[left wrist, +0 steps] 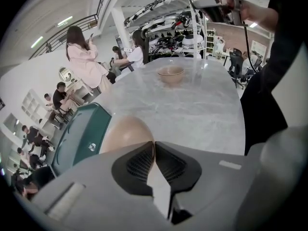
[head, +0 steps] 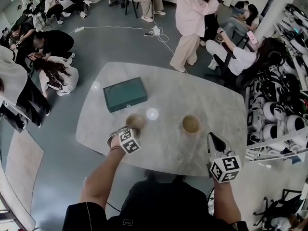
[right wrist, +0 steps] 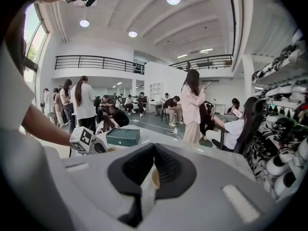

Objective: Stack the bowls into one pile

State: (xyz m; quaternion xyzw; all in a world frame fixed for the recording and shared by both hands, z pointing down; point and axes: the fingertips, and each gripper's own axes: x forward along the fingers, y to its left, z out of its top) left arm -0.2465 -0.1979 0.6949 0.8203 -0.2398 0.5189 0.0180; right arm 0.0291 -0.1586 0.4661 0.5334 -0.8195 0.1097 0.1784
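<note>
Two tan bowls stand on the marble table [head: 202, 95]. My left gripper [head: 134, 130] points steeply down at the near rim of the left bowl [head: 136, 121]. In the left gripper view the jaws [left wrist: 154, 144] are pinched together on that rim, and the left bowl [left wrist: 126, 133] bulges just beyond them. The right bowl [head: 191, 124] stands apart, farther along the table, and shows as the right bowl [left wrist: 171, 74] in the left gripper view. My right gripper [head: 211, 136] hovers shut and empty near the table's front right, short of the right bowl; its jaws [right wrist: 153, 150] touch.
A dark green box [head: 125, 94] lies on the table behind the left bowl, close beside it as the green box [left wrist: 79, 134] in the left gripper view. Several people sit and stand beyond the table. Shelves of white parts [head: 279, 114] stand at the right.
</note>
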